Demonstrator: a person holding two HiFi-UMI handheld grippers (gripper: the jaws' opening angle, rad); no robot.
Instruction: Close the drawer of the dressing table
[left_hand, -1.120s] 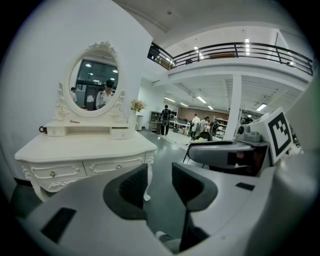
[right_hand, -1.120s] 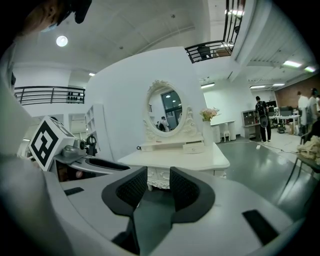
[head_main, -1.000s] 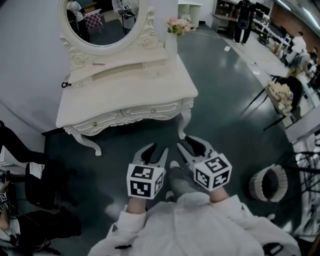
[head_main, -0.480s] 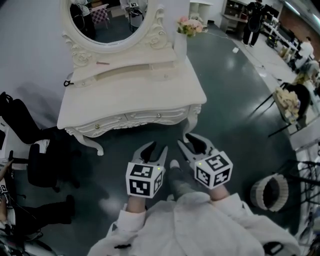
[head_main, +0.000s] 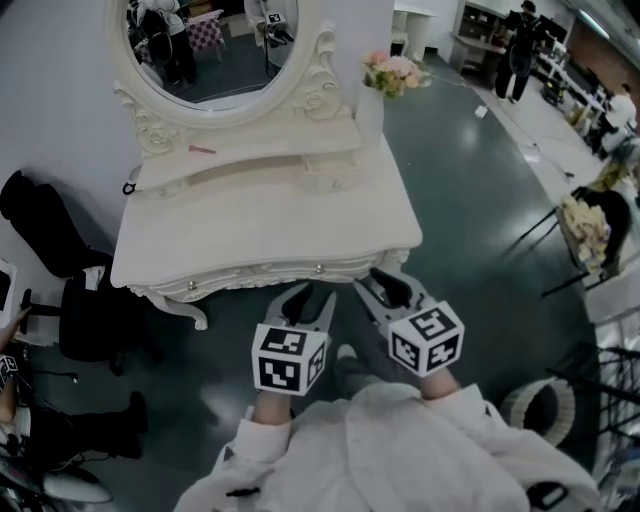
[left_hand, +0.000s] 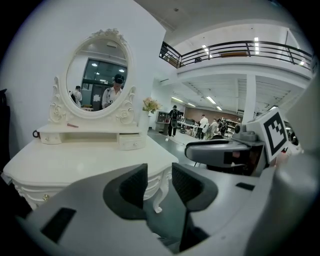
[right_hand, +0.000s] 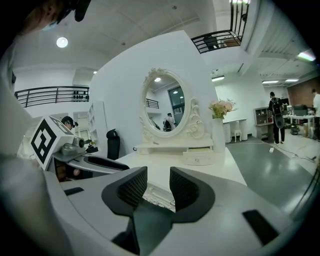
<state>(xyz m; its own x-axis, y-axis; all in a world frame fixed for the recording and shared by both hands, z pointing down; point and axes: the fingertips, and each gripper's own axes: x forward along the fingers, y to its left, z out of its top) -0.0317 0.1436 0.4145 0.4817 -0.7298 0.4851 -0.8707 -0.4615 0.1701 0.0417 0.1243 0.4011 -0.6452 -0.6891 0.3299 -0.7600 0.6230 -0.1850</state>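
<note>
- A large hall with a dark, glossy floor (head_main: 480, 190) and a plain white wall holds a white carved dressing table (head_main: 250, 225). A railed gallery runs overhead in both gripper views.
- An oval mirror (head_main: 215, 45) in a scrolled frame rises at the back of the table. A tall white vase of pale flowers (head_main: 385, 85) stands at the back right corner.
- Below the mirror runs a raised shelf. The small drawer (head_main: 330, 172) at its right end juts forward of the shelf's front edge, knob facing the person. It is also seen in the left gripper view (left_hand: 131, 144) and the right gripper view (right_hand: 197, 159).
- A thin reddish item (head_main: 202, 149) lies on the shelf, left of centre.
- The wide front drawers under the tabletop show two knobs; whether they sit flush cannot be told.
- The left gripper (head_main: 310, 297) is held low, close to the table's front edge. Its jaws stand apart with nothing between them (left_hand: 159, 181); a table leg shows through the gap.
- The right gripper (head_main: 383, 283) is beside it, near the front right corner, likewise released and empty (right_hand: 157, 186). Neither tool touches the table.
- A black office chair (head_main: 70, 300) stands left of the table and a woven basket (head_main: 530, 410) sits on the floor at the right.
- People stand far back in the hall.
</note>
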